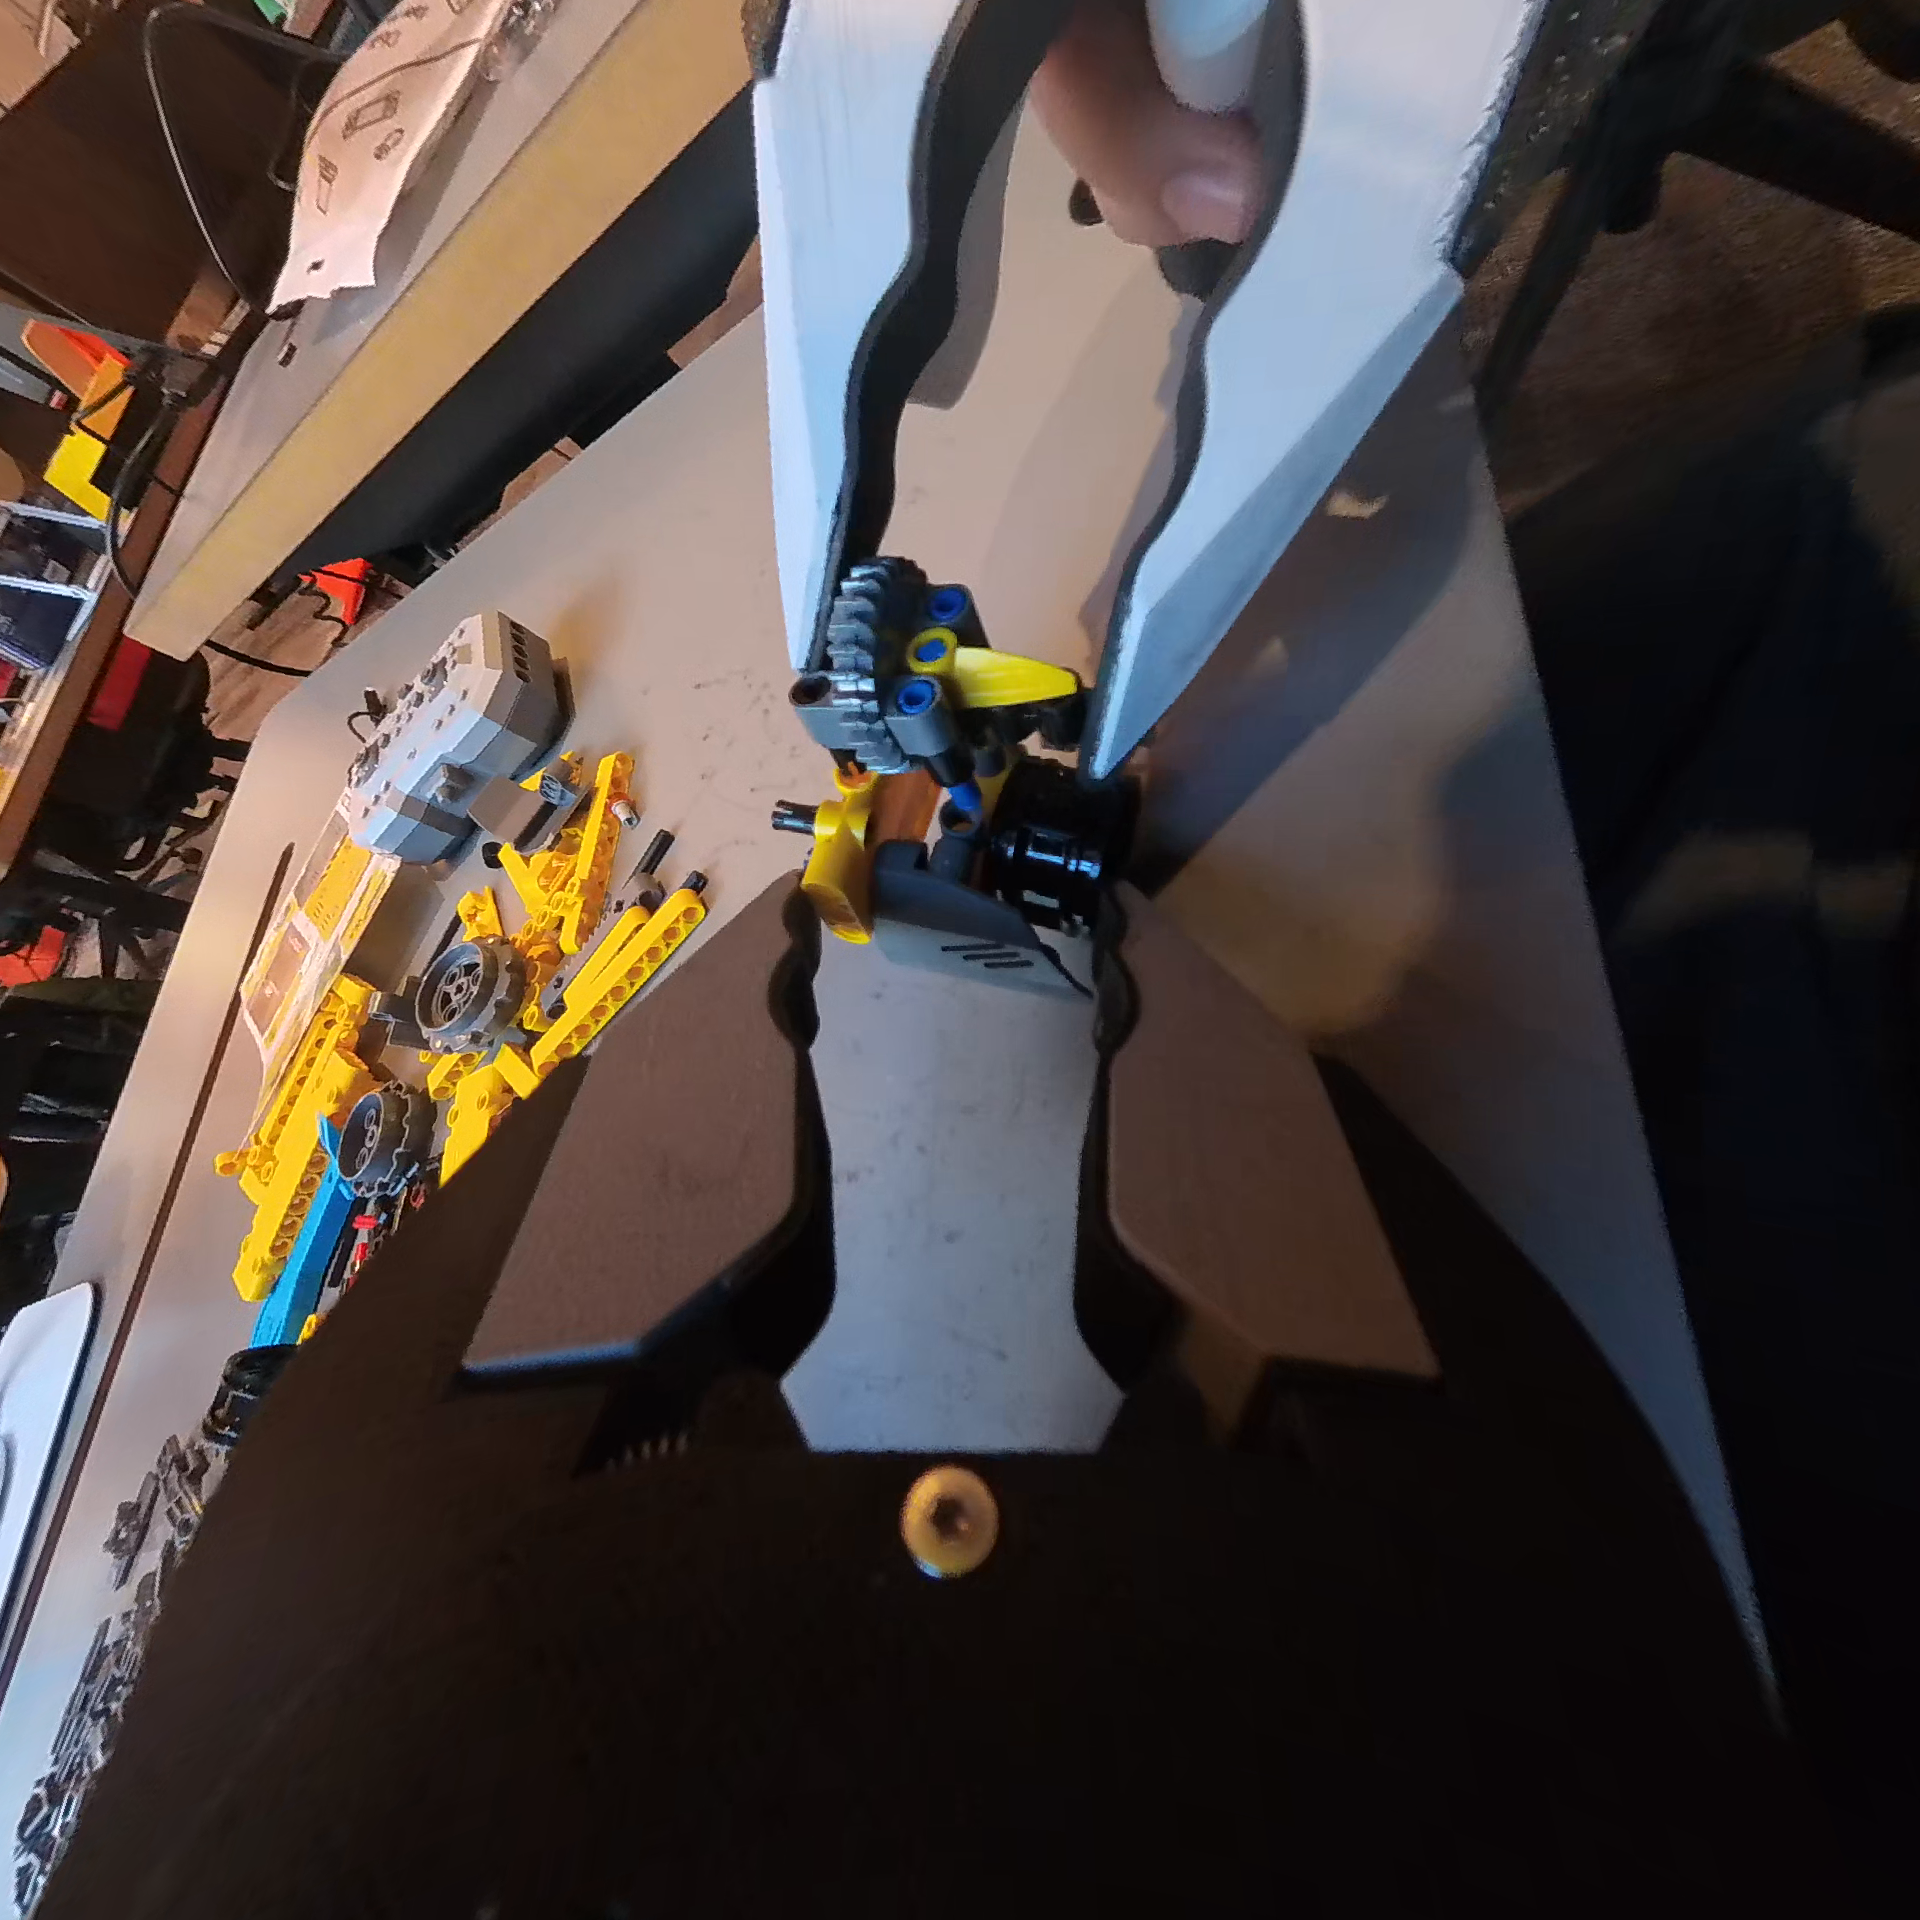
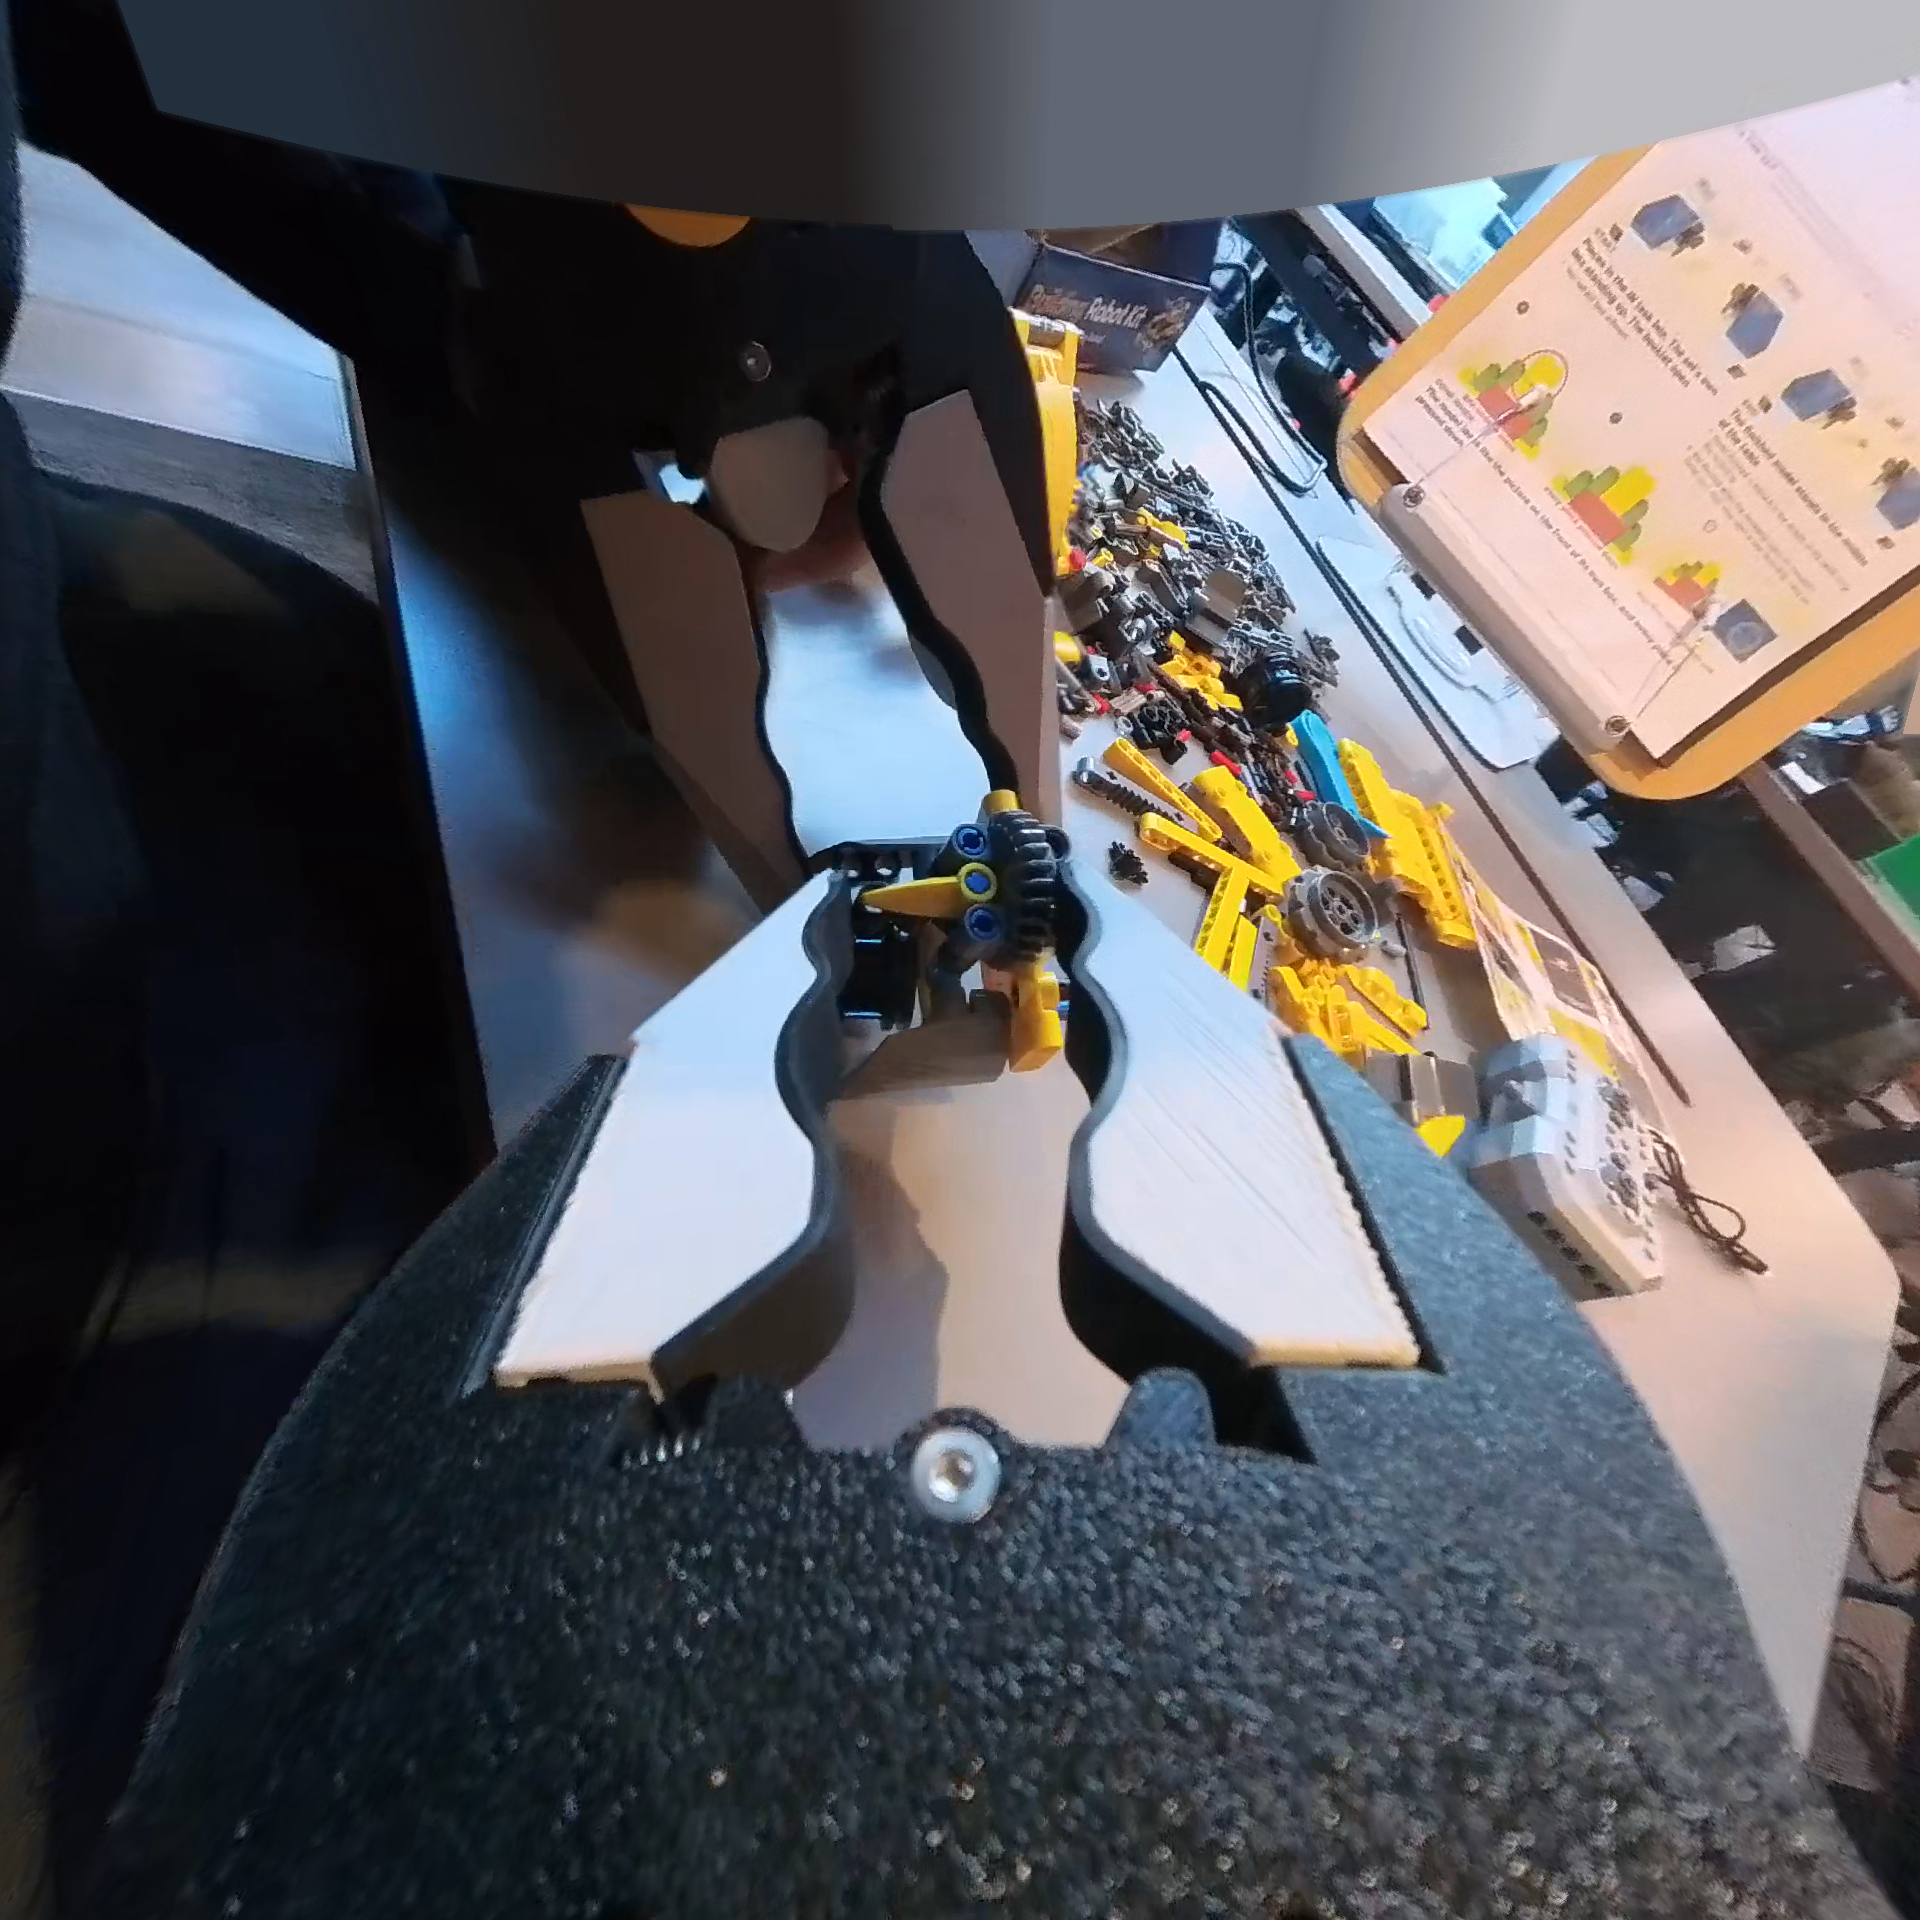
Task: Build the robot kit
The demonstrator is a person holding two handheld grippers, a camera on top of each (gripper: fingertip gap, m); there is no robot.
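Note:
A small brick-built model [image 1: 847, 862] with a dark gear, blue pins, yellow parts, a black wheel and a grey scoop is held just above the white table [image 1: 935, 1195]. My left gripper [image 1: 951, 914], with dark fingers, is shut on the model's lower part, at the yellow piece and the black wheel. My right gripper [image 1: 961, 727], with white fingers, comes from the opposite side and is shut on the upper part, one finger against the gear. In the right wrist view, the right gripper [image 2: 951, 904] clamps the model [image 2: 1013, 883] and the left gripper [image 2: 914, 842] meets it from behind.
A pile of yellow beams and grey wheels [image 1: 499, 956] and a grey hub block [image 1: 457, 727] lie left of the grippers. Many small dark parts [image 2: 1174, 520], a dark box [image 2: 1112, 312] and a board with an illustrated sheet [image 2: 1662, 416] stand nearby. The table edge [image 2: 1849, 1455] is close. The tips of both grippers are at nearly the same place.

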